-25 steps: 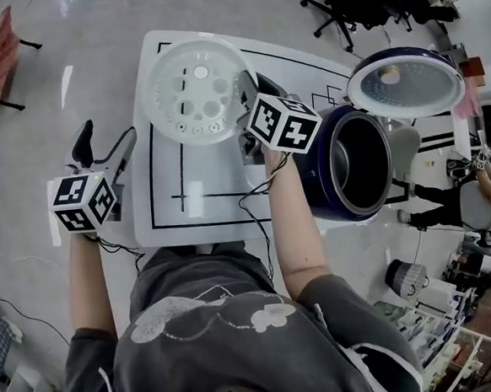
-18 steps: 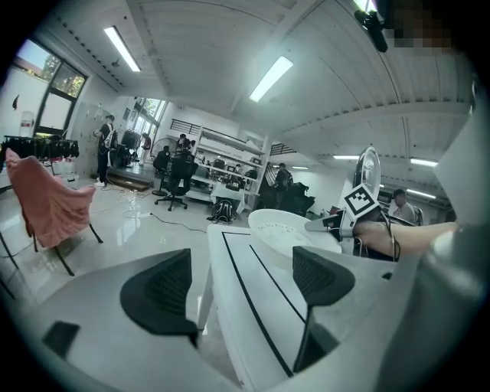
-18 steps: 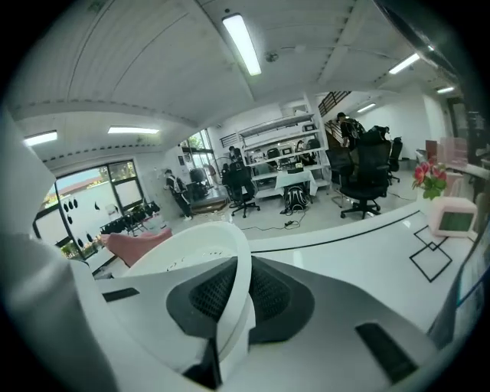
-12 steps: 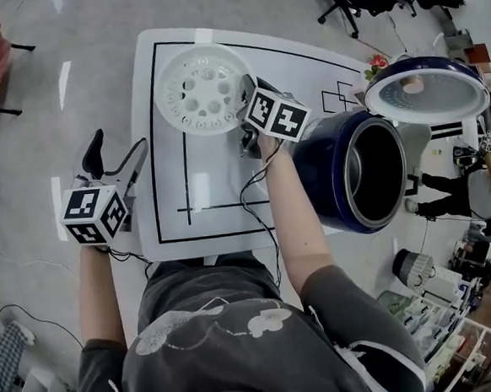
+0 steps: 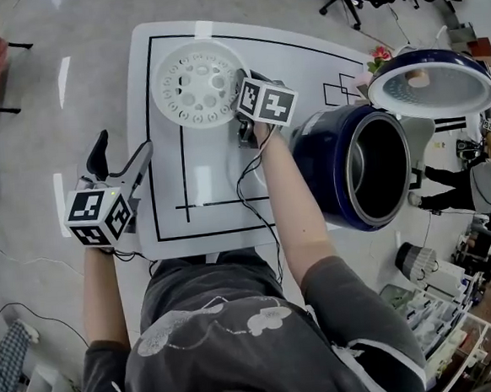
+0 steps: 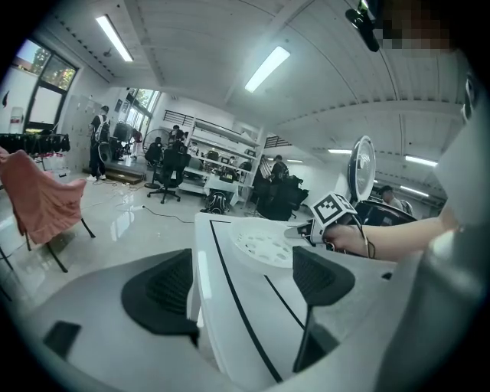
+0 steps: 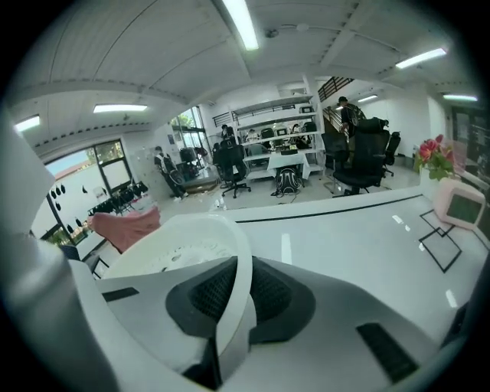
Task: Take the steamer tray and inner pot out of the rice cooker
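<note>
Steamer tray [image 5: 196, 83] rim pinched in right claw [image 7: 228, 297]; left claw [image 6: 245, 285] agape.

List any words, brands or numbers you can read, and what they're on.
None readable.
Left cube and right cube: marker squares, no letters.
Cooker: no label visible.
Tray: holes only.
Table: black lines only.
Small screen: too blurred to read.
Shirt print: picture, no legible words.
</note>
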The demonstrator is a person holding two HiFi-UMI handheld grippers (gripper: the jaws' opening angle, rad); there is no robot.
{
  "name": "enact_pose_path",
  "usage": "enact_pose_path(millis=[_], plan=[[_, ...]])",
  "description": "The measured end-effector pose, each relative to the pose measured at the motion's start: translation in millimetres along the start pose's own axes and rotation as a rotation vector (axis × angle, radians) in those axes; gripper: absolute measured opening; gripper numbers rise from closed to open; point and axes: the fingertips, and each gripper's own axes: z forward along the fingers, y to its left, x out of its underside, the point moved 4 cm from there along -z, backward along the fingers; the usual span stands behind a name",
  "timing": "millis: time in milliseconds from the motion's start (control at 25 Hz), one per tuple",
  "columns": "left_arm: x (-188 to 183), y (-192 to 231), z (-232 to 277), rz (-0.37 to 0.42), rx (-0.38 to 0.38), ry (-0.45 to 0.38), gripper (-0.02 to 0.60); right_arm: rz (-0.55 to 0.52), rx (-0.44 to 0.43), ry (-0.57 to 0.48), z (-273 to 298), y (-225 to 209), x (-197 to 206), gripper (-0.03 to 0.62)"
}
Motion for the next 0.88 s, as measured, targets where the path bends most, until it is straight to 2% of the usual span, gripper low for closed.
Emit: enact_pose_path(millis=[160,280,400,560,680,880], plan=[[1.8,-2.6,-1.7,0.0,-0.003,0.004,0.411,-0.092,0.012,0.042,1.5,2.6,4.6,0.072],[3.0,-5.2,-2.9,-0.001,-0.002,0.006,0.411,-0.105,0.006,0.052,1.5,2.5,8.1,0.136],[1.4,-7.6,-4.7,0.005,0.006,0.004,0.411,-0.102,-0.009,0.05,-1.3,4.0,8.2,0.239],[-4.6,-6.7,-9.8,0.013,0.008,-0.01,0.411,-0.161,-0.065,0.019,-16.2,22.1,2.5,0.284],[-12.3,-9.9,-13.6,0.019,0.019,-0.032,0.411,-0.22,-0.073,-0.037,-38.3,35.5,-8.5,0.296],[-27.8,-19.2,-34.6,0.043,0.052,-0.075,0.411,-0.274,-0.08,-0.186,-97.3,65.8,-30.7,0.299]])
